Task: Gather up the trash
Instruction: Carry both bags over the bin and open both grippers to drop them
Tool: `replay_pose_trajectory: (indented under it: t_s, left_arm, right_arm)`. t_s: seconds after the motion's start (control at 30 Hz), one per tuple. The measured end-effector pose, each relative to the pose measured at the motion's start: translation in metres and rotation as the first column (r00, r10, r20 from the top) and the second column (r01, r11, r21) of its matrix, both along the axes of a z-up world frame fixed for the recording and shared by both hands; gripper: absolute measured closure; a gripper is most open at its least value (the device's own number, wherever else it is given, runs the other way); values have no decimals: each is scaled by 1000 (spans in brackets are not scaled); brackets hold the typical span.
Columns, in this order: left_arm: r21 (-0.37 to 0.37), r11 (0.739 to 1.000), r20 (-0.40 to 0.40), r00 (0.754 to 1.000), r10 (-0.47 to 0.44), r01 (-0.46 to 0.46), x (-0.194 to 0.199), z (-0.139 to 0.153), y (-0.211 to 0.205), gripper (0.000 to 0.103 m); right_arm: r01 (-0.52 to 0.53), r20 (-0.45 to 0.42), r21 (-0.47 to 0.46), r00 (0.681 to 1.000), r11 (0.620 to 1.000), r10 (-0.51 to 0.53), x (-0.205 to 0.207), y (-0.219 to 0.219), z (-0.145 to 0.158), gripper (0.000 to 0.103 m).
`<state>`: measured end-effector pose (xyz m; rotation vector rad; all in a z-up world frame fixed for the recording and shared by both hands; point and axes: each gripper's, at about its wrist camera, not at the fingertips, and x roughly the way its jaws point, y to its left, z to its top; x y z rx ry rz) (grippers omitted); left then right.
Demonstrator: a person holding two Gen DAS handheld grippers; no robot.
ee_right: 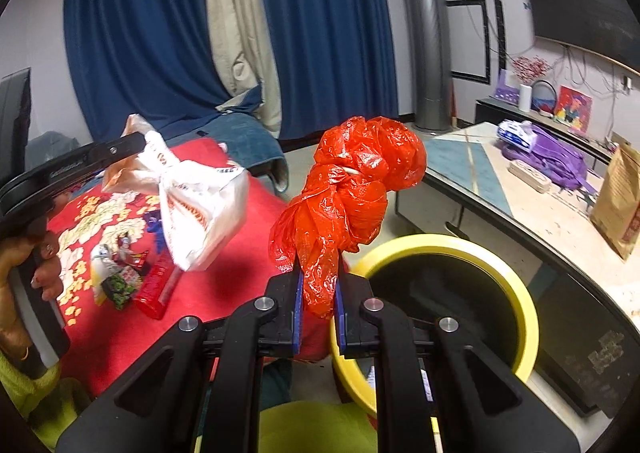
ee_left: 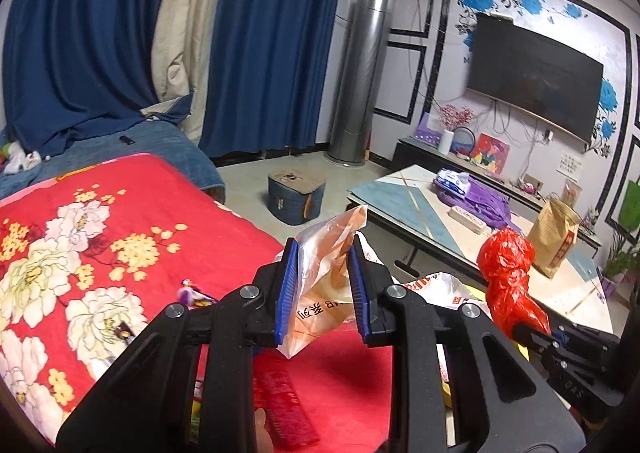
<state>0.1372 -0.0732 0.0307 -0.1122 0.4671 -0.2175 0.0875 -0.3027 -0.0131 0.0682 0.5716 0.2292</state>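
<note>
My left gripper (ee_left: pixel 322 289) is shut on a clear and orange printed plastic bag (ee_left: pixel 326 273), held above the red floral blanket (ee_left: pixel 100 237). From the right wrist view the same bag (ee_right: pixel 196 201) hangs white and orange from the left gripper (ee_right: pixel 132 145). My right gripper (ee_right: pixel 318 303) is shut on a crumpled red plastic bag (ee_right: pixel 348 189), held just left of the yellow-rimmed trash bin (ee_right: pixel 520 293). The red bag also shows in the left wrist view (ee_left: pixel 506 277). Small wrappers (ee_right: pixel 120 277) and a red tube (ee_right: pixel 156 289) lie on the blanket.
A low table (ee_left: pixel 416 205) with a purple bag (ee_left: pixel 480 197), a tissue pack and a brown paper bag (ee_left: pixel 554 237) stands to the right. A dark blue box (ee_left: pixel 296 197) sits on the floor. Blue curtains, a tower air conditioner (ee_left: pixel 360 81) and a wall television are behind.
</note>
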Motion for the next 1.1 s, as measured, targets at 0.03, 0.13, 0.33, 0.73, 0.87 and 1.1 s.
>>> replay_pose_trajectory:
  t_s: [0.03, 0.13, 0.33, 0.73, 0.87, 1.1]
  left_arm:
    - [5, 1000, -1, 1000, -5, 5, 0, -1, -5, 84]
    - [6, 1000, -9, 1000, -17, 18, 2, -8, -17, 84]
    - [27, 999, -23, 999, -44, 44, 5, -21, -46, 84]
    - [98, 986, -90, 988, -127, 135, 13, -58, -111, 84]
    - [120, 980, -114, 983, -145, 158, 17, -71, -125, 84]
    - [158, 967, -163, 971, -176, 202, 26, -92, -148, 83]
  right_arm:
    - [10, -3, 0, 1000, 1000, -10, 0, -4, -1, 91]
    - [45, -15, 1, 999, 999, -45, 1, -18, -7, 91]
    - [116, -54, 14, 992, 993, -115, 3, -48, -18, 91]
    - [182, -137, 15, 974, 983, -179, 8, -89, -39, 91]
    - [199, -153, 23, 969, 980, -194, 10, -97, -44, 91]
    - [215, -216, 25, 955, 976, -205, 20, -107, -57, 91]
